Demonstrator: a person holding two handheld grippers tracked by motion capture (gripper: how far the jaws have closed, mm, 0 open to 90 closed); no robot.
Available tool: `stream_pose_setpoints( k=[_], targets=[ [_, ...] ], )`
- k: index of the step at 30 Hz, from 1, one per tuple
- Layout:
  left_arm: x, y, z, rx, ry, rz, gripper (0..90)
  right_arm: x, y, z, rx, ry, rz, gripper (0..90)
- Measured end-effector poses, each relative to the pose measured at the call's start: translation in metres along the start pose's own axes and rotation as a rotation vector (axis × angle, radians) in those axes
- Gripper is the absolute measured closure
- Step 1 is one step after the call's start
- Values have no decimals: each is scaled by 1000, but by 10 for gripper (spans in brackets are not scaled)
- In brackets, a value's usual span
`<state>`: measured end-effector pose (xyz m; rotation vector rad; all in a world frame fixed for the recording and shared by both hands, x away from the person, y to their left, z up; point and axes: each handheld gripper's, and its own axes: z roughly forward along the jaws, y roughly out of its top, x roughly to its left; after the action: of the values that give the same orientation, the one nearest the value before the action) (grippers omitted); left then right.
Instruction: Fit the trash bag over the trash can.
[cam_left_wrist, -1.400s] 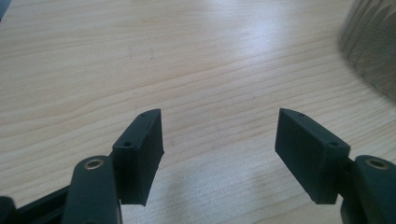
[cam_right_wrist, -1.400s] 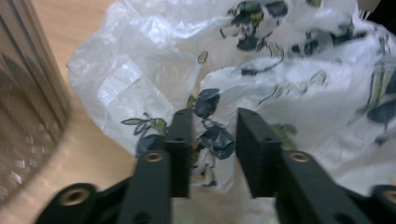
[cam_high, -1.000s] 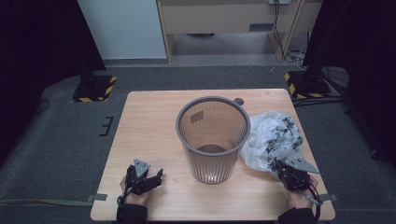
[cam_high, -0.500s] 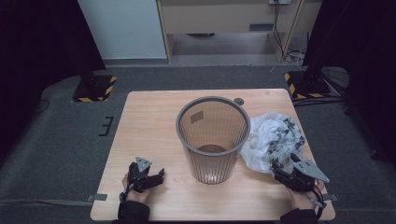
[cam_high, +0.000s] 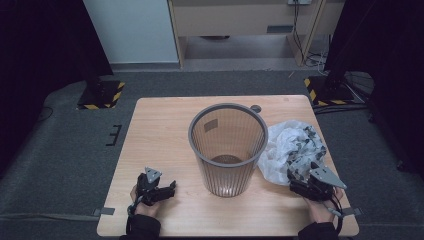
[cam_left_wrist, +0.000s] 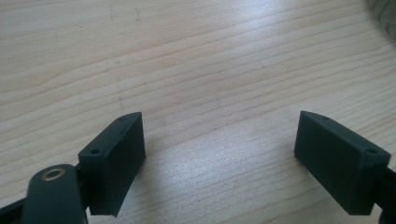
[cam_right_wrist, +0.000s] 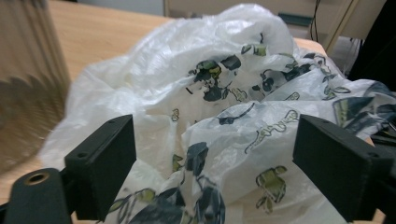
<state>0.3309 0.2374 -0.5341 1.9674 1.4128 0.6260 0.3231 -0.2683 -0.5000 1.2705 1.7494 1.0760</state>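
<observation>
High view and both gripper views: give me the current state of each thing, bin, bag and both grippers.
Waste bin: upright on the table, nothing inside that I can see.
Plastic bag: crumpled, lying on the table right of the bin, not in it.
Left gripper: open, over bare wood, holding nothing.
Right gripper: open, jaws on either side of the bag, not yet closed.

Left gripper (cam_high: 159, 189) and right gripper (cam_high: 306, 184): black bodies, each topped by a grey triangular plate; blocky black jaws with small screw holes; black trailing cables; dark sleeves.
</observation>
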Motion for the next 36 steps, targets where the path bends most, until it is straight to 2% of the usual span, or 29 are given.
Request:
stream_pose_setpoints(
  k=[3,6,9,12,16,21,23,27,36],
  targets=[
    [1,0,1,3,-5,-8,143,0,1,12,36,-42,-15,132],
    [1,0,1,3,-2,-5,143,-3,-2,22,96,-69,-15,150],
    [0,1,1,1,-1,2,143,-7,-7,28,145,-72,-12,179],
    [-1,2,2,-2,2,14,143,-11,-11,28,171,-60,16,271],
    [-1,2,3,-3,3,16,143,-16,-15,30,210,-40,56,480],
    [-1,3,3,-2,0,13,142,-15,-17,33,228,-39,36,766],
    [-1,3,3,-3,3,16,142,-15,-16,32,233,-45,48,868],
    [-1,3,3,-2,0,12,140,-17,-13,30,208,-44,63,891],
    [-1,3,3,-1,0,13,139,-9,13,11,28,-60,62,891]
  ],
)
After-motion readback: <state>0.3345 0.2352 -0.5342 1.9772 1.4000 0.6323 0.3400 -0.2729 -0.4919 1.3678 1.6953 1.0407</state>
